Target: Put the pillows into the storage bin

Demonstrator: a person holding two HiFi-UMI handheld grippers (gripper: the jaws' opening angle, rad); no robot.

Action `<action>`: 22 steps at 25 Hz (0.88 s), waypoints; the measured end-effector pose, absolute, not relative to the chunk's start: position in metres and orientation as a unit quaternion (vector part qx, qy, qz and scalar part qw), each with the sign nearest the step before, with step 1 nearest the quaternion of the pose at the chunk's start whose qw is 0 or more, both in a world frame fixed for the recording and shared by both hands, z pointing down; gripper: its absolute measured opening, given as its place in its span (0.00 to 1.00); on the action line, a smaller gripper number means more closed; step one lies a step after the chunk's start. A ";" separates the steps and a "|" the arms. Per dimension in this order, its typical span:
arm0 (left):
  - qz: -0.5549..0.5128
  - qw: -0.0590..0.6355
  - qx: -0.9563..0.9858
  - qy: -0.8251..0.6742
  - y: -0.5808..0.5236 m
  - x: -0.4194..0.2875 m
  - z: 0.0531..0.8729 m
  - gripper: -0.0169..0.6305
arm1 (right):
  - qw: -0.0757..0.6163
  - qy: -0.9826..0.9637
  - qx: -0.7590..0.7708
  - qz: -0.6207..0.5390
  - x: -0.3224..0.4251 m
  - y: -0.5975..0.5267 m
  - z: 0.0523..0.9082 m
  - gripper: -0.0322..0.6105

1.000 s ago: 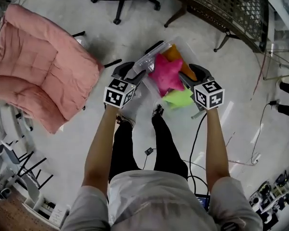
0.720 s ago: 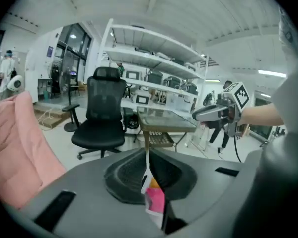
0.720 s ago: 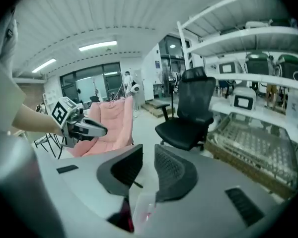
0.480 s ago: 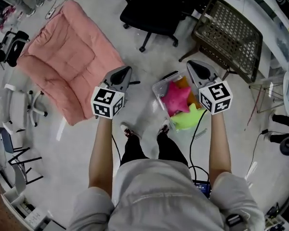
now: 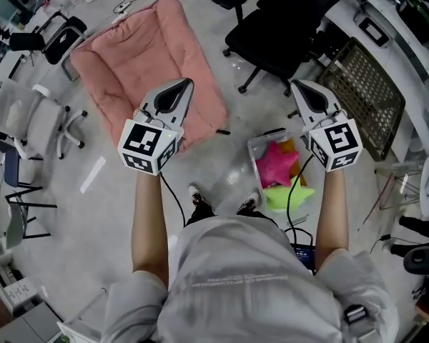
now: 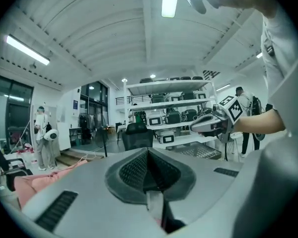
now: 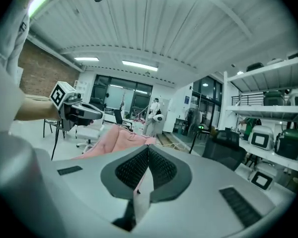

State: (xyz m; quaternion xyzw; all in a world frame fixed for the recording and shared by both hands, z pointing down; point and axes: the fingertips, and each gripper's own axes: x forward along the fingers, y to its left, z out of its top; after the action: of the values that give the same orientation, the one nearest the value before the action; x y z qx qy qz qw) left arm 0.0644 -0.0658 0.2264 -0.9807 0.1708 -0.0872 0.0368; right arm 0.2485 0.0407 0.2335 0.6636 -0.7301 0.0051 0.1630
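Bin (image 5: 260, 139) of star pillows (image 5: 275, 164), left gripper (image 5: 180, 84) and right gripper (image 5: 300, 86) fingers pressed together, pink cushion (image 5: 150, 63), black chair (image 5: 286, 20) nearby.

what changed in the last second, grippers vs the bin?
Both grippers moved up and away from the storage bin. A second ago they flanked the pink star pillow there; now the left gripper and right gripper are raised clear, jaws together, empty. Whether they gripped the pillow then is unclear. Unchanged: pink star pillow, green pillow and orange pillow in the bin, pink cushion on the floor.
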 end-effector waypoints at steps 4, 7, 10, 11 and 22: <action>-0.077 0.049 -0.974 0.205 -0.073 0.033 0.203 0.05 | 0.157 -0.746 0.647 -0.032 0.224 0.022 0.202 0.09; -0.060 0.050 -0.968 0.238 -0.082 0.012 0.187 0.05 | 0.155 -0.753 0.637 -0.051 0.210 0.011 0.187 0.09; -0.045 0.060 -0.963 0.258 -0.087 0.003 0.174 0.05 | 0.154 -0.758 0.630 -0.067 0.203 0.004 0.175 0.09; -0.045 0.065 -0.962 0.262 -0.087 0.001 0.172 0.05 | 0.154 -0.759 0.629 -0.071 0.201 0.003 0.172 0.09; -0.048 0.095 -0.960 0.260 -0.087 0.008 0.158 0.05 | 0.157 -0.762 0.623 -0.084 0.195 -0.005 0.164 0.09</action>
State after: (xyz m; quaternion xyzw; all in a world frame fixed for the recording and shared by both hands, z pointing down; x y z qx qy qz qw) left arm 0.0083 -0.0866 0.1584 -0.9597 0.2601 -0.0476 0.0954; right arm 0.1950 -0.0055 0.1640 0.6229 -0.7618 -0.0836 0.1571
